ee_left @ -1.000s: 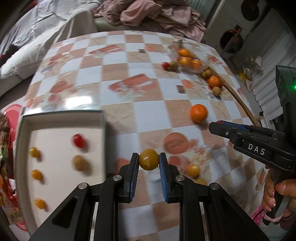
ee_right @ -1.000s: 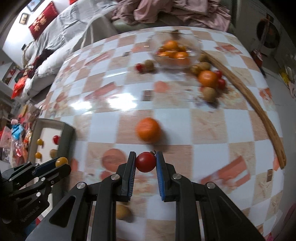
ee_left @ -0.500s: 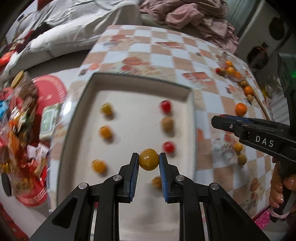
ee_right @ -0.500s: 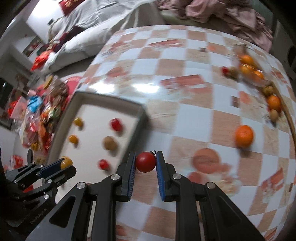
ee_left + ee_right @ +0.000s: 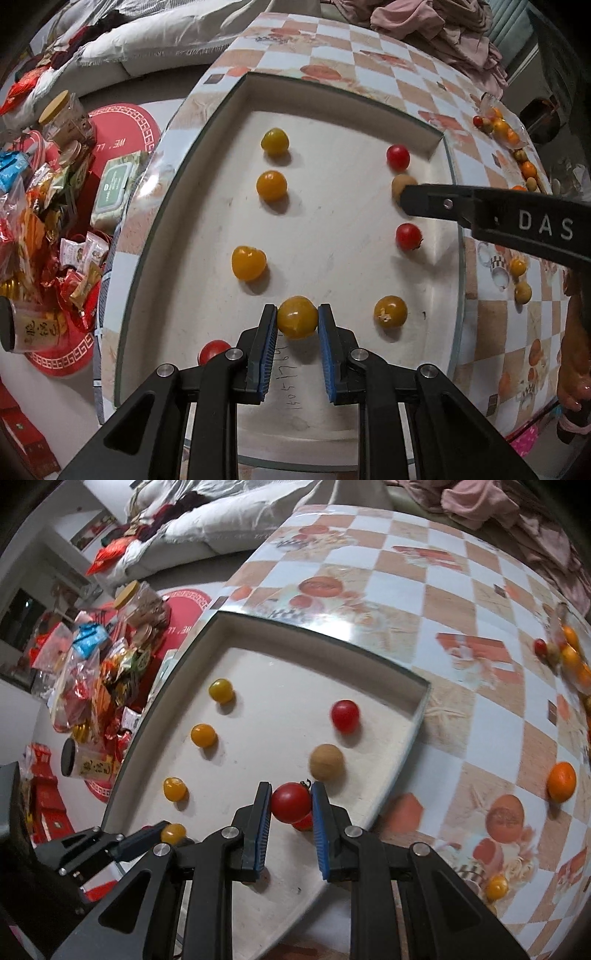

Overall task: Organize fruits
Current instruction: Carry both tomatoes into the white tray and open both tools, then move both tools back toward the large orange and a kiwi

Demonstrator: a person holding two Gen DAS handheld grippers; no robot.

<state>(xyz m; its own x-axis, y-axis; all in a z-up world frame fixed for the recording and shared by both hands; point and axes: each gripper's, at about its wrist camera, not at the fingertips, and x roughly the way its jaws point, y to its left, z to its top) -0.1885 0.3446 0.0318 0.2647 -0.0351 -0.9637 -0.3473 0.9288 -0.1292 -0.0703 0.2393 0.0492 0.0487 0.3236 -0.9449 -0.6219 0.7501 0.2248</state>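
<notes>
On the left side of the white tray [image 5: 332, 229], three yellow tomatoes [image 5: 271, 185] lie in a column, well apart from one another. The left gripper [image 5: 297, 323] hovers over the near end of that column, its blue pads closed on a yellow tomato [image 5: 297, 316]. To place it well, the person should lower it until it touches the tray floor in line with the column, then open the jaws slowly so it does not roll toward the speckled yellow fruit [image 5: 390, 311] just to its right. Further right, a second column holds a red tomato [image 5: 345, 715], a tan round fruit [image 5: 326, 762] and another red tomato [image 5: 408, 236]. The right gripper [image 5: 291, 805] is above this column, closed on a red tomato [image 5: 291, 802] with its stem showing; whether it touches the tray cannot be told. It should come down clear of the red fruit directly beneath it. Off the tray to the right, an orange [image 5: 561, 781] and other small fruits remain on the checkered table [image 5: 461, 635].
</notes>
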